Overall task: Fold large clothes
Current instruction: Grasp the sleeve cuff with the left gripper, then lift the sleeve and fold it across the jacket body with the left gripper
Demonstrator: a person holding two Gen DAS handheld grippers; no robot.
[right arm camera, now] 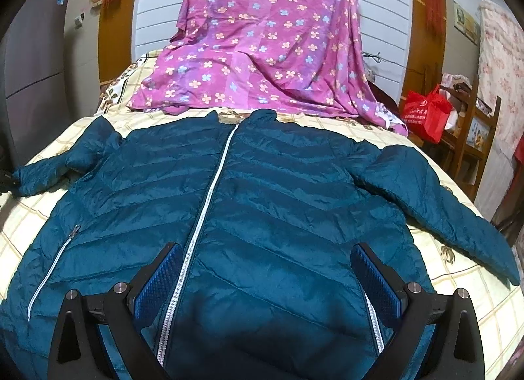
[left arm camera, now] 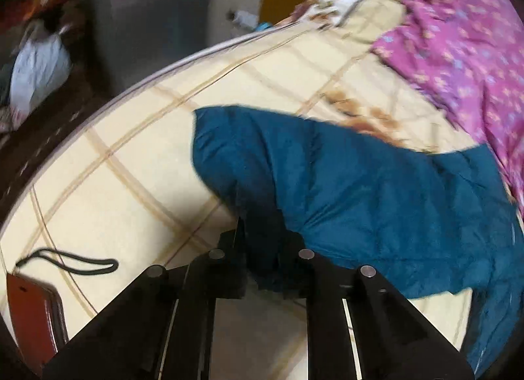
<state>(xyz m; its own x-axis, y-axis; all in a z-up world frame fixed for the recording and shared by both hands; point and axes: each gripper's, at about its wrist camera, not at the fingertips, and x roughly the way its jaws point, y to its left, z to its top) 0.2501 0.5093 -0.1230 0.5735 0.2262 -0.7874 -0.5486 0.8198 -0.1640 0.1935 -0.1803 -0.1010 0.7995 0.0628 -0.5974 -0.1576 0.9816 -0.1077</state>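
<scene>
On the bed: teal jacket [right arm camera: 262,203] spread flat, zipper up (sleeves out).
My left gripper [left arm camera: 262,236]: pinching the sleeve cuff — jaws pressed together.
My right gripper [right arm camera: 262,268]: spread wide — above the hem.

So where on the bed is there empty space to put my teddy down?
Bare checked bedsheet shows between the blue jacket and the bed's left edge, beyond the red case. A thin strip lies under the jacket's right sleeve. The middle is crowded by the jacket, the far end by the pink flowered sheet.
</scene>
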